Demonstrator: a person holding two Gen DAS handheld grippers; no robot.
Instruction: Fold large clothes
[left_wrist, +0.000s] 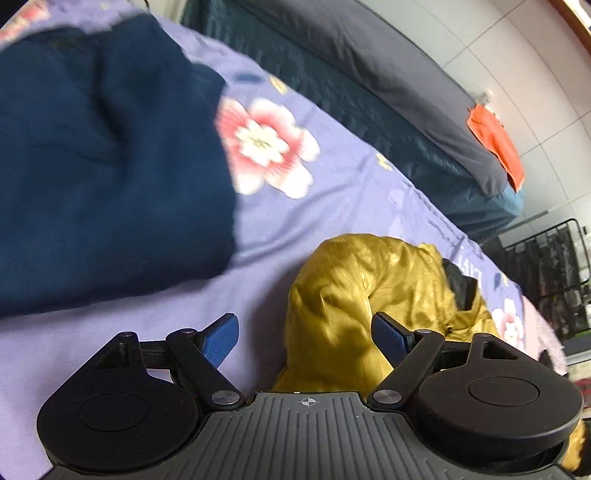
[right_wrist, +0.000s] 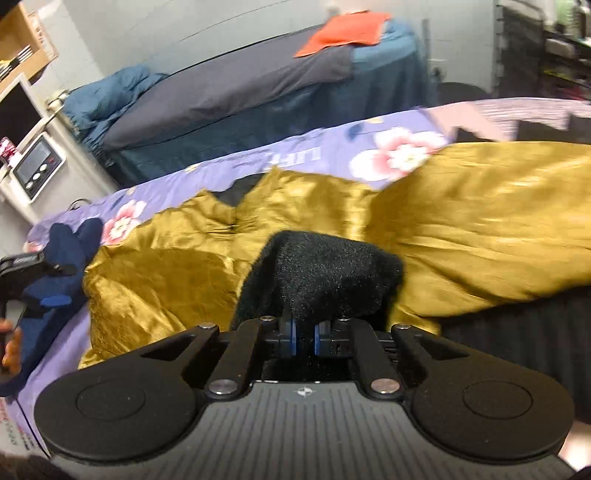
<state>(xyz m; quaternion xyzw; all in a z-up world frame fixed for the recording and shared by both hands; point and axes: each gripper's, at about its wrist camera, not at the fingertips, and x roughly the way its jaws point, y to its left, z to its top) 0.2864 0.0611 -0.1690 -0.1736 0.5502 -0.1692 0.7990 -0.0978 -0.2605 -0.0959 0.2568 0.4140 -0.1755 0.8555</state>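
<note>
A shiny mustard-gold jacket (right_wrist: 443, 221) with a black fleece lining lies crumpled on a lilac floral bedsheet (right_wrist: 295, 155). My right gripper (right_wrist: 303, 339) is shut on a fold of the black lining (right_wrist: 325, 269) and holds it up over the gold fabric. In the left wrist view the jacket (left_wrist: 354, 295) lies just ahead of my left gripper (left_wrist: 306, 339), which is open and empty above the sheet (left_wrist: 332, 184). A dark navy garment (left_wrist: 103, 166) lies on the sheet to the left. The left gripper also shows in the right wrist view (right_wrist: 22, 273), next to the navy garment (right_wrist: 62, 258).
A second bed with a grey and teal cover (left_wrist: 388, 85) stands behind, with an orange cloth (left_wrist: 495, 140) on it. A white cabinet with a small panel (right_wrist: 37, 166) stands at the left. Dark racks (left_wrist: 546, 273) stand beyond the bed's end.
</note>
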